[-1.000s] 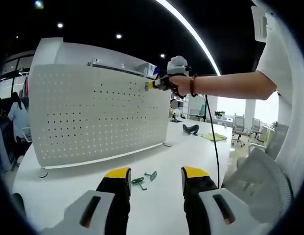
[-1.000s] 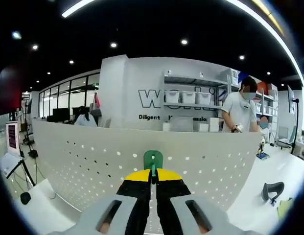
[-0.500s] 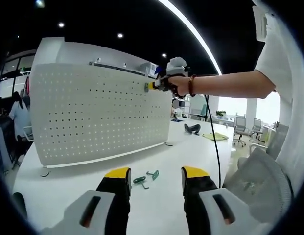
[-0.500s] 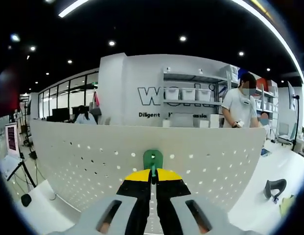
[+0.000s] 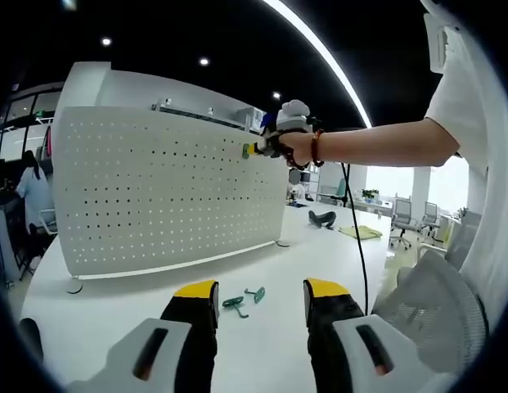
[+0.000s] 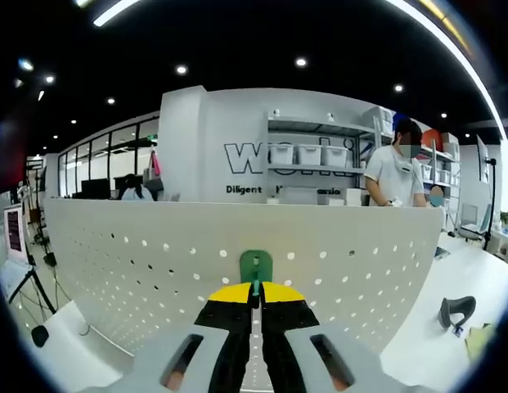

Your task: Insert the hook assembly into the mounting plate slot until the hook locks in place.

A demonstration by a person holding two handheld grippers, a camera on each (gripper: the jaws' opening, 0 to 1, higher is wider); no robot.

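Landmark: white pegboard [image 5: 168, 192], standing upright on the white surface [image 5: 262, 327].

Left gripper [image 5: 260, 296]: low, in front of the pegboard, fingers [image 5: 198, 299] apart, nothing between them. Just beyond the fingertips, two spare green hooks [image 5: 242, 299] lie loose on the surface, well short of the pegboard's foot.

Right gripper [image 6: 254, 293]: raised near the pegboard's top edge on an outstretched, roughly level forearm [image 5: 376, 147]. Fingers pressed together on the stem of the green hook assembly [image 6: 256, 266]; its flat head stands upright above the fingertips, facing the perforated face. Contact with the board cannot be confirmed.

Handling judgement: the hook looks small, light, rigid plastic, smooth enough to pivot in a narrow pinch. Hold is best low on the stem, as here, leaving the head free to enter a hole. Pegboard appears thin sheet on feet; a hard push may rock it.
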